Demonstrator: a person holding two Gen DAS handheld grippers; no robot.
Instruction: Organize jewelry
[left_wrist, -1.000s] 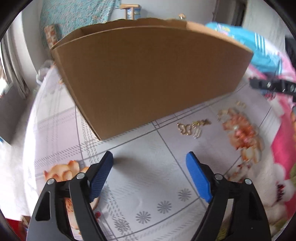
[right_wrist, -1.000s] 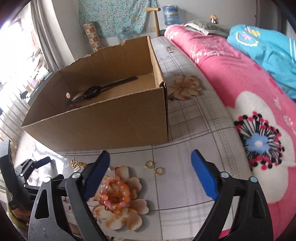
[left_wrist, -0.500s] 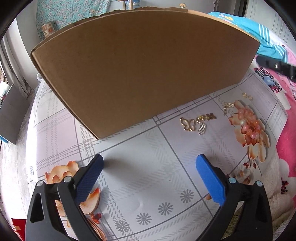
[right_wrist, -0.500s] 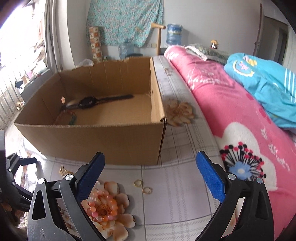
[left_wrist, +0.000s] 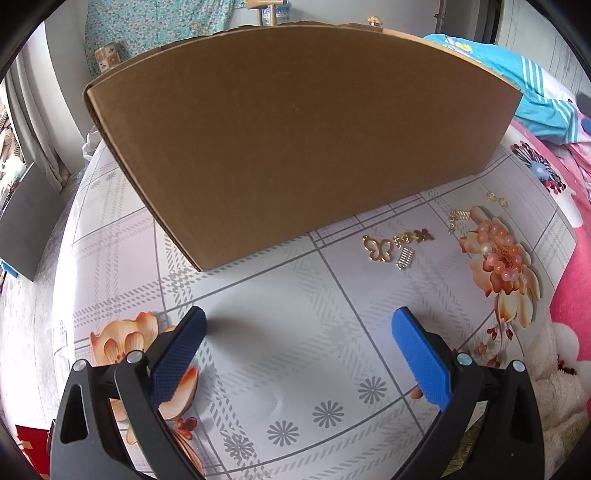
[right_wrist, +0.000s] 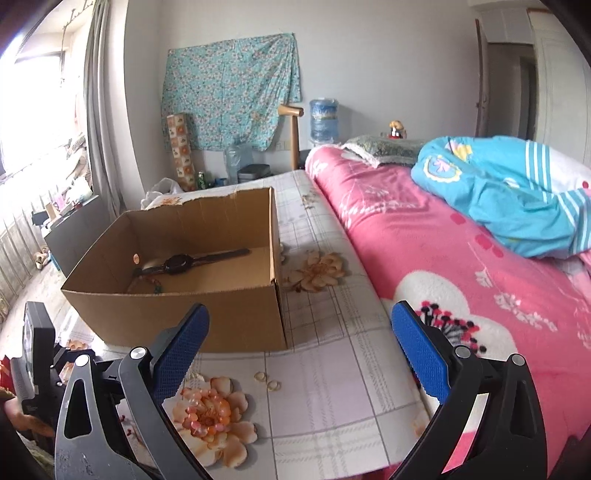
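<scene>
An open cardboard box (left_wrist: 295, 147) (right_wrist: 192, 317) stands on a flowered tablecloth. Inside it lie a black watch (right_wrist: 184, 263) and a beaded bracelet (right_wrist: 147, 286). In front of the box lie a gold butterfly pendant (left_wrist: 377, 249), small gold charms (left_wrist: 410, 240), a pink bead bracelet (left_wrist: 498, 251) (right_wrist: 201, 406) and two gold rings (left_wrist: 496, 198) (right_wrist: 267, 381). My left gripper (left_wrist: 299, 325) is open and empty, left of the pendant. My right gripper (right_wrist: 299, 321) is open and empty, raised above the rings.
A pink floral blanket (right_wrist: 461, 258) with a blue quilt (right_wrist: 509, 199) lies to the right. The tablecloth (right_wrist: 332, 369) ends near the blanket. The left gripper's body (right_wrist: 37, 354) shows at the left edge of the right wrist view.
Both grippers have drawn back and up from the table. The right wrist view has tilted upward to show the room. Both stay open and empty.
</scene>
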